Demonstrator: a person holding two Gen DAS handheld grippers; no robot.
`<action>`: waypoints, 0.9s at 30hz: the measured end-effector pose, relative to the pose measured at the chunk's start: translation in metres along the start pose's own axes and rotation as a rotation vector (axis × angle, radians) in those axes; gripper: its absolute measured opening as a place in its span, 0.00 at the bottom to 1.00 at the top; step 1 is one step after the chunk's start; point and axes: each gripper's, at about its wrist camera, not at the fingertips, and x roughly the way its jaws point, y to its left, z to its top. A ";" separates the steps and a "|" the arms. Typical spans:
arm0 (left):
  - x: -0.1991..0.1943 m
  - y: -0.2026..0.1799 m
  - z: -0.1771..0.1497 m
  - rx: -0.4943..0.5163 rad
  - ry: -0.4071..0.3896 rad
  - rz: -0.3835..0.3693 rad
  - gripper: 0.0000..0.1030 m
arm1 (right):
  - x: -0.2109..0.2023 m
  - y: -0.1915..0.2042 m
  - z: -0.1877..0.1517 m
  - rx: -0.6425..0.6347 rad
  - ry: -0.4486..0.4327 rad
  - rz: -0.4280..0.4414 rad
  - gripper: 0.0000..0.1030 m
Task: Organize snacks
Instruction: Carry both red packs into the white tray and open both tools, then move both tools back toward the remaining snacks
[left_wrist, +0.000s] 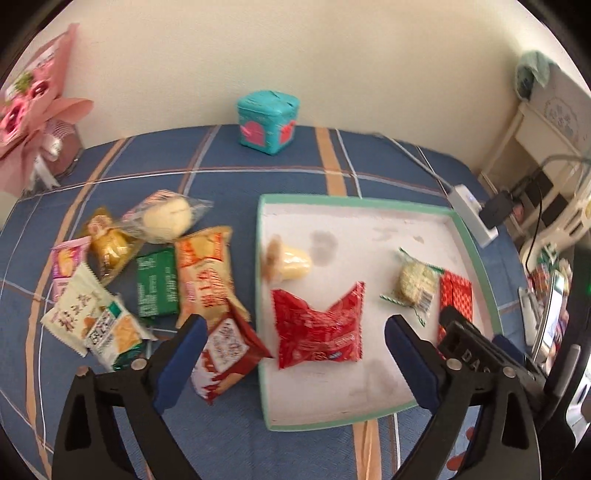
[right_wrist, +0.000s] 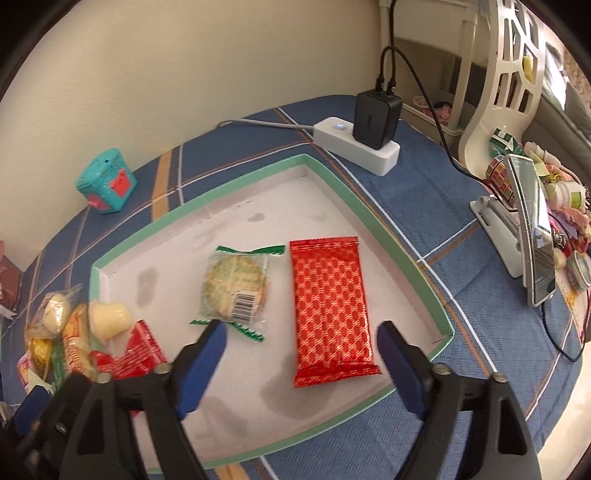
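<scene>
Both grippers hover over a counter w/ blue plaid cloth (left_wrist: 221, 173). Left gripper (left_wrist: 295, 343) jaws spread wide, nothing between them; it sits above the tray's left edge. Right gripper (right_wrist: 301, 345) also spread wide, empty, over the near end of the red bar (right_wrist: 330, 310).

Tray (right_wrist: 373, 218): shallow, white floor w/ some stains, green rim. Inside, per right wrist view: red bar lying flat toward the right side; round cracker pack (right_wrist: 234, 288) just left of it, apart; red bag (left_wrist: 317, 325) near the left side; a pale yellow jelly cup (left_wrist: 293, 262) on its side at the left rim, blurred in left wrist view, so can't tell if it touches the floor.

Loose pile on the cloth left of the tray: orange bag (left_wrist: 207, 277), green pack (left_wrist: 157, 282), bun in clear wrap (left_wrist: 168, 218), gold-wrapped item (left_wrist: 109, 245), pink pack (left_wrist: 66, 258), white cracker packs (left_wrist: 94, 317), red-white bag (left_wrist: 225, 354) touching the tray's left wall. Several overlap.

Teal tin (left_wrist: 267, 122) stands at the back by the wall, well apart from the pile. White power strip (right_wrist: 356, 146) w/ black charger (right_wrist: 376, 112) plugged in, just behind the tray's far corner. Phone on stand (right_wrist: 532, 229) at right. Pink bouquet (left_wrist: 33, 107) far left.
</scene>
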 end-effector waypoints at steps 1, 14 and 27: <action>-0.003 0.006 0.001 -0.014 -0.012 0.010 0.97 | -0.002 0.001 -0.001 0.000 0.000 0.001 0.85; -0.004 0.100 0.002 -0.224 0.043 0.131 0.97 | -0.009 0.018 -0.017 -0.039 0.026 0.062 1.00; -0.007 0.184 0.001 -0.276 0.067 0.261 0.97 | -0.009 0.046 -0.034 -0.089 0.077 0.110 1.00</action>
